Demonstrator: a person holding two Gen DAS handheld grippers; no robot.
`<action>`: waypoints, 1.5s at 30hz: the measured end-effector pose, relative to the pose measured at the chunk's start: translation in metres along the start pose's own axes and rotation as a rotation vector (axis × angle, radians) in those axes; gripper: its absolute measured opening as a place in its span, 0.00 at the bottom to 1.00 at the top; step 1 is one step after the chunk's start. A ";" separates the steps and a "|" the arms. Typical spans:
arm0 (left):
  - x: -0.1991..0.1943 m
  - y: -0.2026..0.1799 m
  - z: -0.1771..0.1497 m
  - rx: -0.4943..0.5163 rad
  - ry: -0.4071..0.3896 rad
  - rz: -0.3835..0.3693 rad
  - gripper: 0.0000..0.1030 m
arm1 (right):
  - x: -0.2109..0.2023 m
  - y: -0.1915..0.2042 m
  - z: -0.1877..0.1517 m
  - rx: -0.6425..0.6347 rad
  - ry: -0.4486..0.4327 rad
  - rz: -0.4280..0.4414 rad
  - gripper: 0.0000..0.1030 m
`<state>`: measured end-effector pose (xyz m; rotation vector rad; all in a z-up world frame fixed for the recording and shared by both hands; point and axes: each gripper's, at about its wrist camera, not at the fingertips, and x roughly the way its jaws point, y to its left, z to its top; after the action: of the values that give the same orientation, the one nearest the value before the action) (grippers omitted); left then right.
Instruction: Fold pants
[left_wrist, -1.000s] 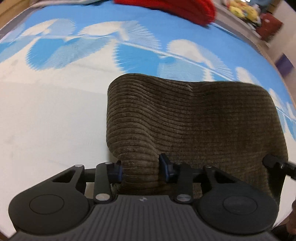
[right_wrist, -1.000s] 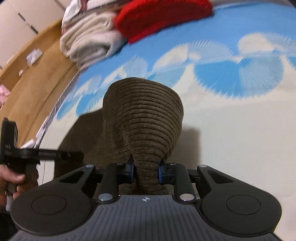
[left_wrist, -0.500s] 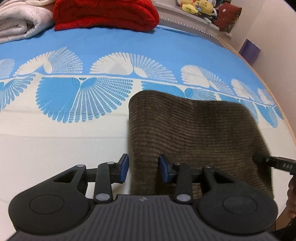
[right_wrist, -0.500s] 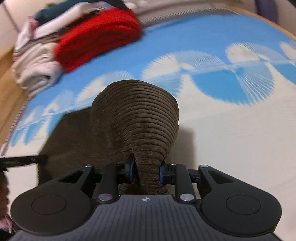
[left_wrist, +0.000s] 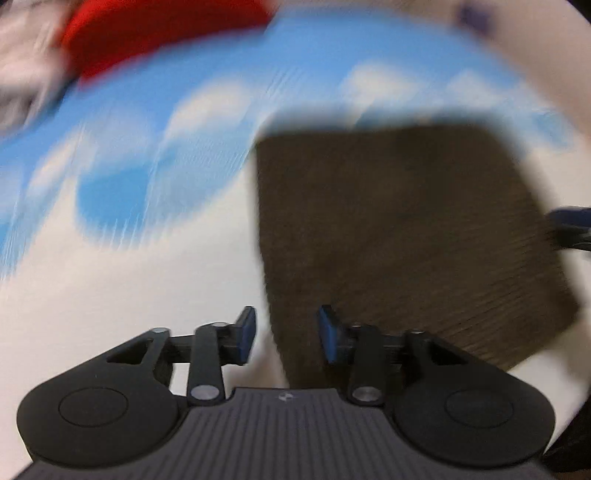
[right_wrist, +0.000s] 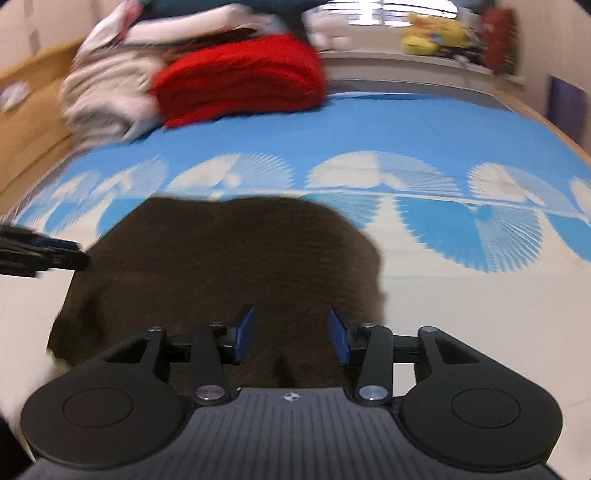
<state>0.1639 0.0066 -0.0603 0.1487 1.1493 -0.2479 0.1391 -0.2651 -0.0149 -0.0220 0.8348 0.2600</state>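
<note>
Blue-and-white bedsheet (right_wrist: 424, 125) now bears the flattened brown corduroy pants (right_wrist: 221, 258); right gripper (right_wrist: 291, 334) has just let go, left gripper (left_wrist: 284, 334) likewise apart

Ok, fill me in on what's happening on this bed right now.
A person with a gripper in each hand is folding brown corduroy pants on a blue-and-white bedspread. The pants lie flat in a folded block. The right gripper has just been opening, its pads clear of the cloth below. The left gripper has also just opened a little over the pants' edge. Red and pale folded laundry sits behind.
</note>
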 end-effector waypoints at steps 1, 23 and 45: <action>0.005 0.007 -0.001 -0.052 0.037 0.006 0.43 | 0.005 0.003 -0.002 -0.014 0.034 0.007 0.49; 0.010 0.011 -0.015 -0.040 0.133 -0.142 0.66 | 0.015 -0.022 -0.009 0.206 0.097 -0.153 0.66; -0.005 0.015 -0.010 -0.056 0.038 -0.115 0.54 | 0.036 -0.027 -0.008 0.229 0.169 -0.125 0.33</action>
<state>0.1572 0.0241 -0.0596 0.0373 1.2027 -0.3155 0.1627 -0.2847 -0.0488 0.1195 1.0233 0.0439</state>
